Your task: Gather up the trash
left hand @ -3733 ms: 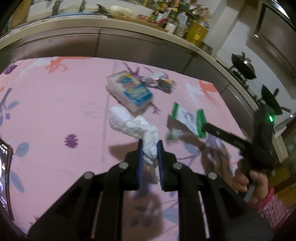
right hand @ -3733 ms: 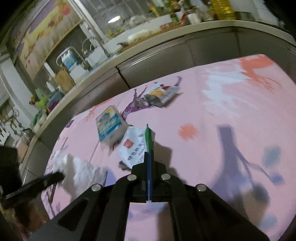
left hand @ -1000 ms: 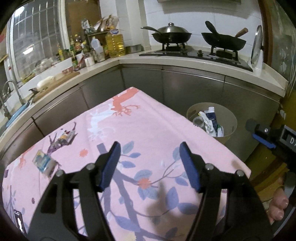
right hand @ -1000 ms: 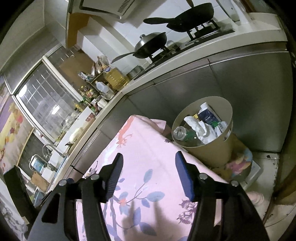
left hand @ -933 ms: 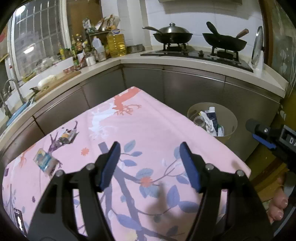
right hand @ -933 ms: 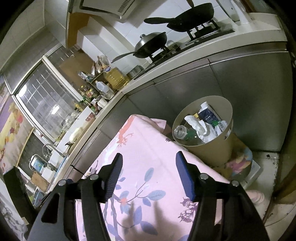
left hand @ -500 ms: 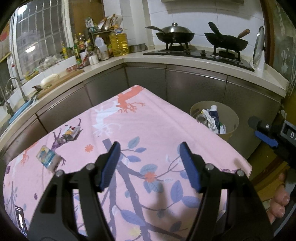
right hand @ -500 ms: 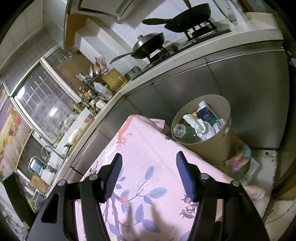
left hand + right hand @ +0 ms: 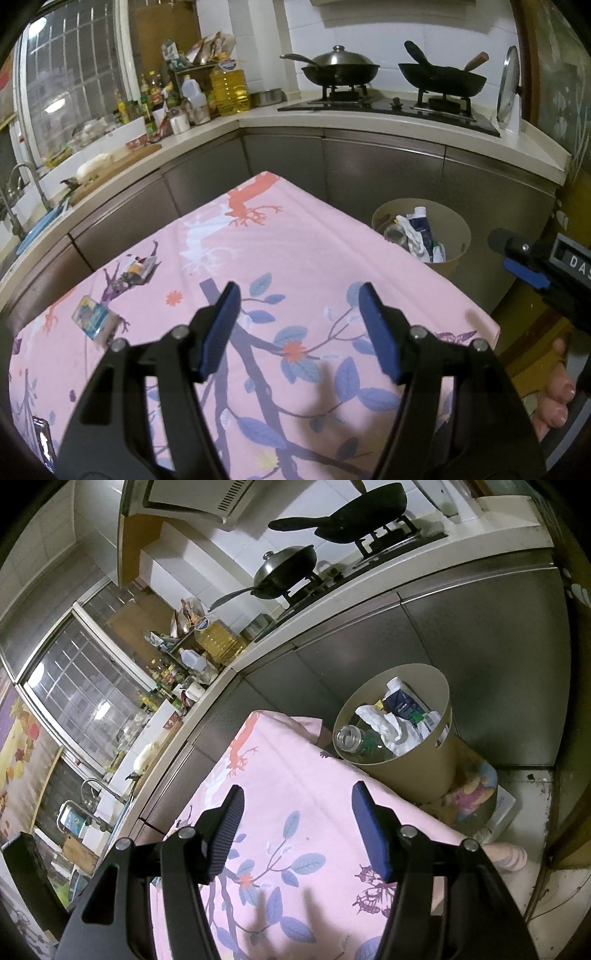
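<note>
Beside the trash bin [image 9: 436, 768], both the left gripper [image 9: 299, 328] and the right gripper [image 9: 295, 827] are hanging spread and empty; next is probably reaching the blue packet [image 9: 94, 317] far from the bin.

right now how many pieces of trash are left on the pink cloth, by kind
boxes: 1
wrappers: 1
total: 2

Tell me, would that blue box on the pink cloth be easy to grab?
Probably. The box looks small and flat-sided, so the claw's pads should grip it. It seems to be light cardboard, so it may crush. Lying flat, it shouldn't roll.
</note>
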Demonstrator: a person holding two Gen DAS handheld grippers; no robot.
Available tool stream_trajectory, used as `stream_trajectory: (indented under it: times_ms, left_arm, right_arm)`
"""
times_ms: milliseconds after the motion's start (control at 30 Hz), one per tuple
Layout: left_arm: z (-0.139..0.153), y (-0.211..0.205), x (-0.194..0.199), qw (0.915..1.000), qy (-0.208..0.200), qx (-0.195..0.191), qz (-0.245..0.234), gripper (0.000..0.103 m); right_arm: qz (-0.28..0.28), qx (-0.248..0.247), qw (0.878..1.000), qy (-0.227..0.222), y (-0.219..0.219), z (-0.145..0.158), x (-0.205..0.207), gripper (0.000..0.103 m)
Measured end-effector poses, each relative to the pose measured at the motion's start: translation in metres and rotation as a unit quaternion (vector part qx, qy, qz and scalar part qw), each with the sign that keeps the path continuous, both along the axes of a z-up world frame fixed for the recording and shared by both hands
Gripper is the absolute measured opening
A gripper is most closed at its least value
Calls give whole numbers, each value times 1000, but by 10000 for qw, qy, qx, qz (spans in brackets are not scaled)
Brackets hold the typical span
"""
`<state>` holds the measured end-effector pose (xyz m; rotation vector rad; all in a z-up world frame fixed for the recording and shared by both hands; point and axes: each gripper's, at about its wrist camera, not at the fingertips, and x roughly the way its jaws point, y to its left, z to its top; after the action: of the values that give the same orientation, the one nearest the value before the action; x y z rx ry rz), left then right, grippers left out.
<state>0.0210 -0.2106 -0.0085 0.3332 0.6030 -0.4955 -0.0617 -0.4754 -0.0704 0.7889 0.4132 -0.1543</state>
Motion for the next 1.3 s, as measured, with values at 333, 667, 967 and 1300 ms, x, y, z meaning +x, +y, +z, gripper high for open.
stream_trajectory:
  times_ms: [333,667,967,1300]
  left_arm:
    - [0,-3,-4,10000,-27,54,-40,66]
    - [2,-5,-10,9998,-154,112,-102,70]
    - [1,-8,-14,9995,-169,203,-176,70]
    - [-3,-10,-17,9992,-84,288,-253,70]
  right_arm:
    - [1,10,10000,-36,1,-1,-1,58]
    - [-21,42,10000,-35,3,-1,-4,58]
    - [-20,56,10000,9,4,-3,-5,58]
    - [7,64,10000,45,8,-4,-4,58]
